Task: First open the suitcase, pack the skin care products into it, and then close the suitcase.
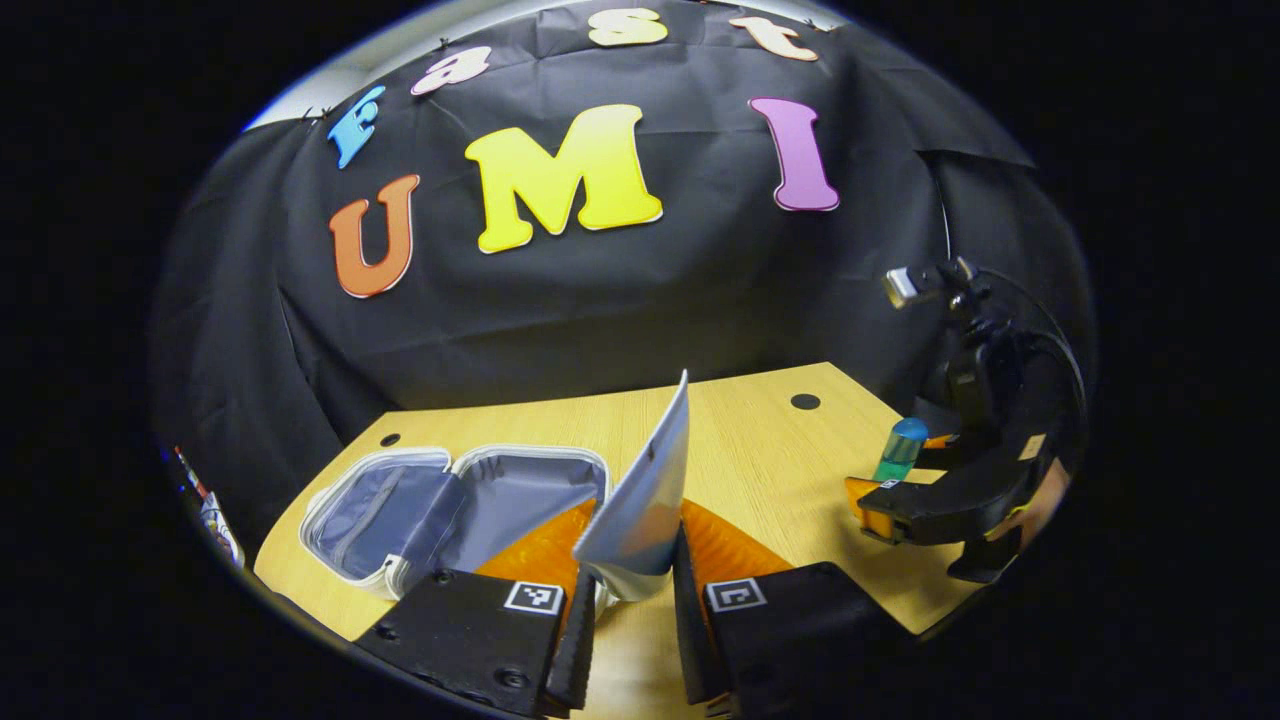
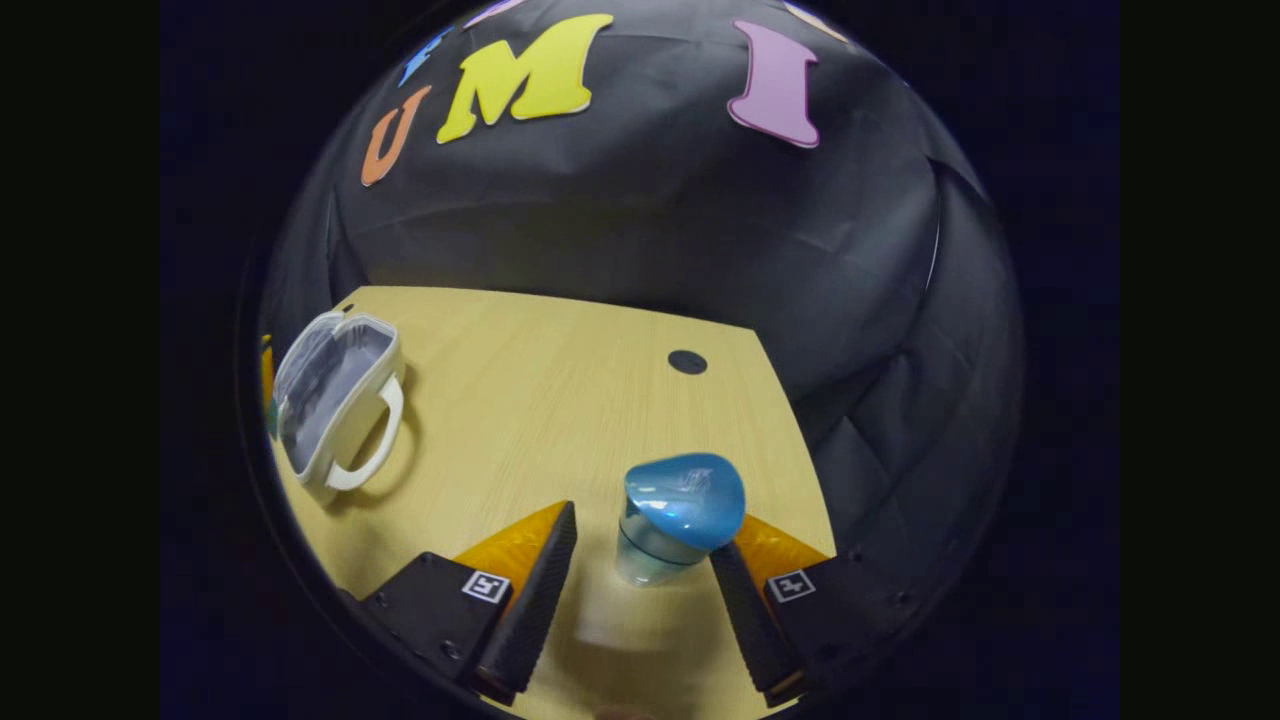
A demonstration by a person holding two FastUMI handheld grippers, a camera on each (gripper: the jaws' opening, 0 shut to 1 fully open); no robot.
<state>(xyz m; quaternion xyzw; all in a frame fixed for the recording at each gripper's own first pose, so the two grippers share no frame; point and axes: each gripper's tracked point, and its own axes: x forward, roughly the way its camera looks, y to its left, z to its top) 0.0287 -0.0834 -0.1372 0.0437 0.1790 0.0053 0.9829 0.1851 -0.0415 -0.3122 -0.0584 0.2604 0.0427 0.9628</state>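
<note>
A small white suitcase (image 1: 450, 505) lies open on the wooden table (image 1: 760, 450), showing its grey lining, left of my left gripper (image 1: 635, 570). That gripper is shut on a white and blue tube (image 1: 640, 490), which stands up between the fingers with its flat end on top. In the right gripper view, a clear bottle with a blue cap (image 2: 675, 515) stands upright on the table (image 2: 520, 400) between the fingers of my right gripper (image 2: 645, 545), which is open around it. The suitcase (image 2: 335, 400) lies far left, handle toward me. My right gripper (image 1: 905, 490) and the bottle (image 1: 900, 450) stand at the table's right edge.
A black cable hole (image 2: 687, 361) sits in the tabletop beyond the bottle. The black cloth wall closes off the back and the right. Bare wood stretches between the suitcase and the bottle. The table's right edge runs close behind the right gripper.
</note>
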